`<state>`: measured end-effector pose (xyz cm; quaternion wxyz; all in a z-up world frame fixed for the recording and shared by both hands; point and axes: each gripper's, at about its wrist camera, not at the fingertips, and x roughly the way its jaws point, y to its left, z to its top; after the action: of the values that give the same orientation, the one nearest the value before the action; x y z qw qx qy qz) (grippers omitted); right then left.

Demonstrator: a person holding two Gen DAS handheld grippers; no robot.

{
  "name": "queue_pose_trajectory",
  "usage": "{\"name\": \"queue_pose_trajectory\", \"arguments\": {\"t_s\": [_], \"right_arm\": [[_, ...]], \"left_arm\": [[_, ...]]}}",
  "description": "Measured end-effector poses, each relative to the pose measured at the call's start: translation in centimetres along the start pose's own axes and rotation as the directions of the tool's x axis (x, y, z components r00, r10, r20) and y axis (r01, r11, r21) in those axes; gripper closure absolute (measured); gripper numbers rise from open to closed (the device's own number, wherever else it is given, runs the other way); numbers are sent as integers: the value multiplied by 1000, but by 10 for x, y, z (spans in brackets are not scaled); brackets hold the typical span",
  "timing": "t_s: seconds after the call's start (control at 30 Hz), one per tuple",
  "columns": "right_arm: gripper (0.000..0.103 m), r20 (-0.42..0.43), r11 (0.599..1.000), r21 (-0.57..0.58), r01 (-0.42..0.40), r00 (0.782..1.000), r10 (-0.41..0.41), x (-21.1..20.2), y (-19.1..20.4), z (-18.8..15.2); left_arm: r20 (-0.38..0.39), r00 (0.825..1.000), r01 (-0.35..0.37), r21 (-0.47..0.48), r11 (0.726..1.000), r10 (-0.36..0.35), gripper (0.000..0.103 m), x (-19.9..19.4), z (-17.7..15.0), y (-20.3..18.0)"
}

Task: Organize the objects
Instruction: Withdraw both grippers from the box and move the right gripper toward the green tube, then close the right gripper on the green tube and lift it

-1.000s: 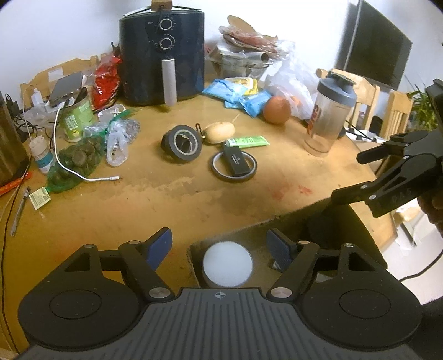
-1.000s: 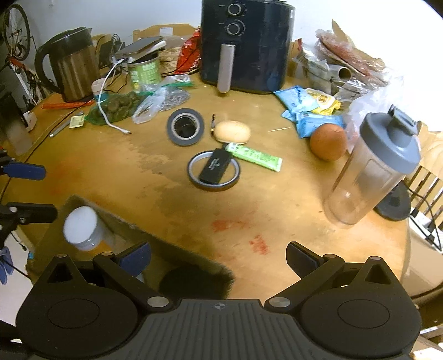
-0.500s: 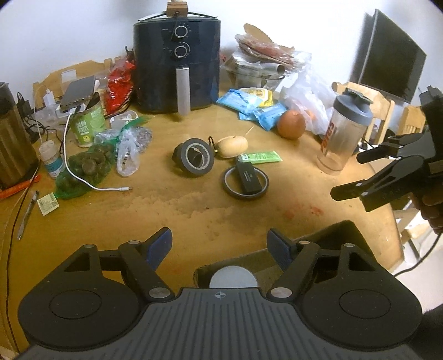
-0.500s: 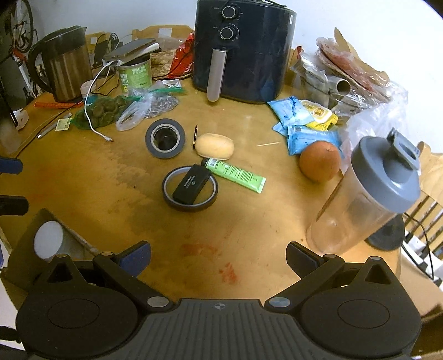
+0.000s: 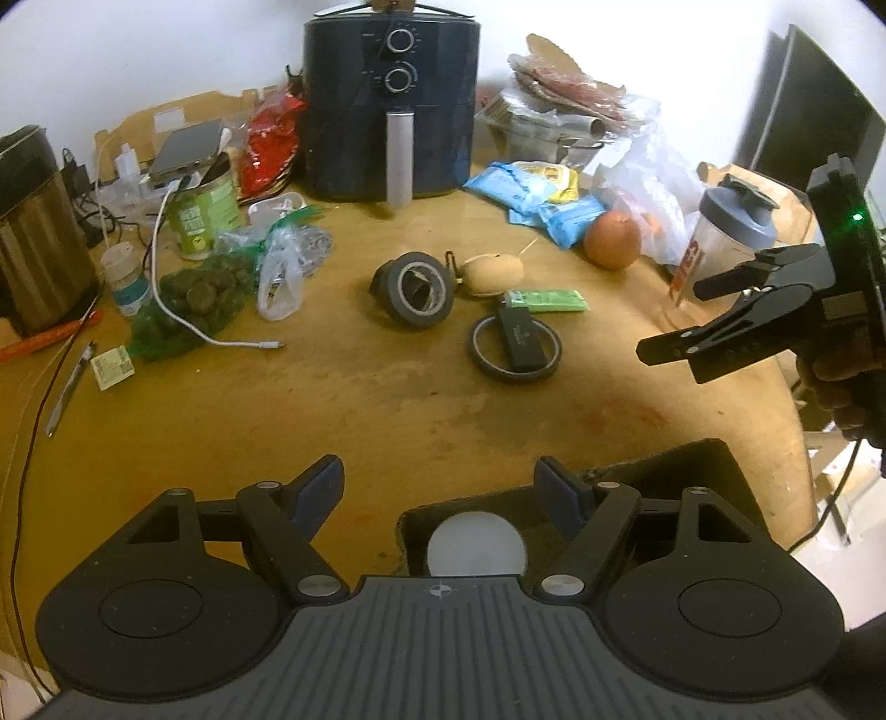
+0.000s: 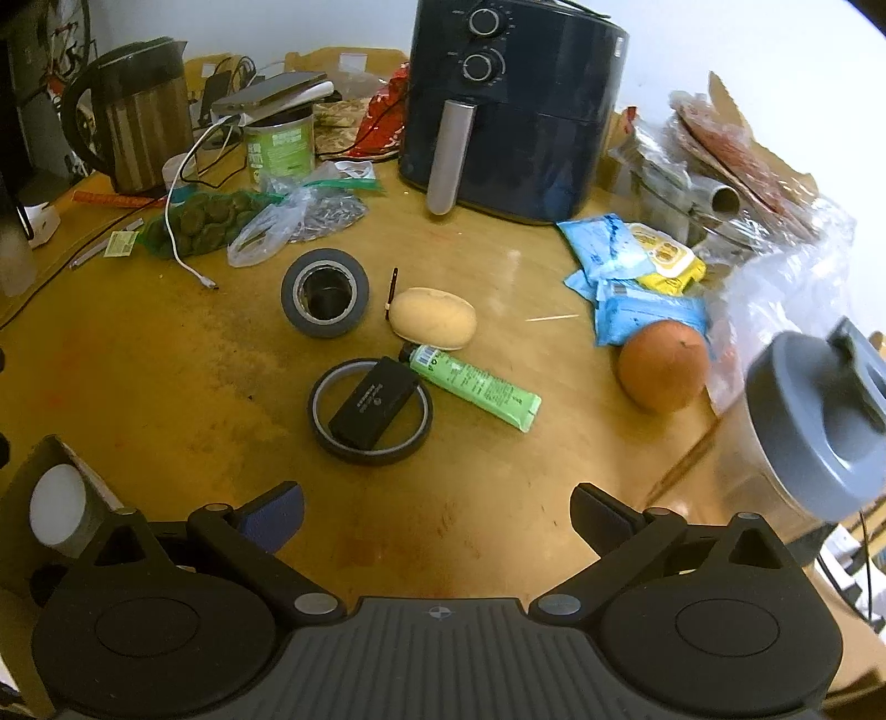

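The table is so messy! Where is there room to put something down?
The biggest bare patch of table lies in front of the grey tape roll and left of the thin tape ring. Another lies between that ring and the orange. The back, around the air fryer, kettle and snack packets, is crowded.

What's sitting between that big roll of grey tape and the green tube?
A pale, potato-like lump lies between the grey tape roll and the green tube, with a small dark stick beside it; the right wrist view shows it clearest.

A worn wooden table (image 5: 343,410) stands against a plain white wall (image 5: 138,50).
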<state>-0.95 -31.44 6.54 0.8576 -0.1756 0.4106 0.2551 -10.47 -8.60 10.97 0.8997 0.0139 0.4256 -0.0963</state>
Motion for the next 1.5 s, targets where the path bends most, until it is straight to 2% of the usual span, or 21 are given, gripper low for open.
{"name": "queue_pose_trajectory", "arguments": {"t_s": [0.43, 0.7, 1.0, 1.2, 1.5], "right_arm": [[21, -17, 999, -41, -3, 1000, 2, 41, -7, 17], [34, -36, 997, -68, 30, 999, -33, 70, -15, 24], [39, -37, 993, -114, 39, 998, -43, 98, -19, 34], [46, -44, 986, -163, 32, 998, -40, 118, -19, 43], [47, -65, 971, -237, -7, 998, -9, 141, -20, 54]], "left_arm": [[-17, 998, -54, -59, 997, 53, 28, -3, -1, 10], [-43, 996, -78, -72, 994, 75, 28, -1, -3, 12], [-45, 997, -63, -114, 991, 58, 28, -5, -4, 14], [-65, 995, -87, -146, 985, 78, 28, -7, -8, 19], [-75, 990, -128, -185, 974, 116, 28, -11, -12, 27]]}}
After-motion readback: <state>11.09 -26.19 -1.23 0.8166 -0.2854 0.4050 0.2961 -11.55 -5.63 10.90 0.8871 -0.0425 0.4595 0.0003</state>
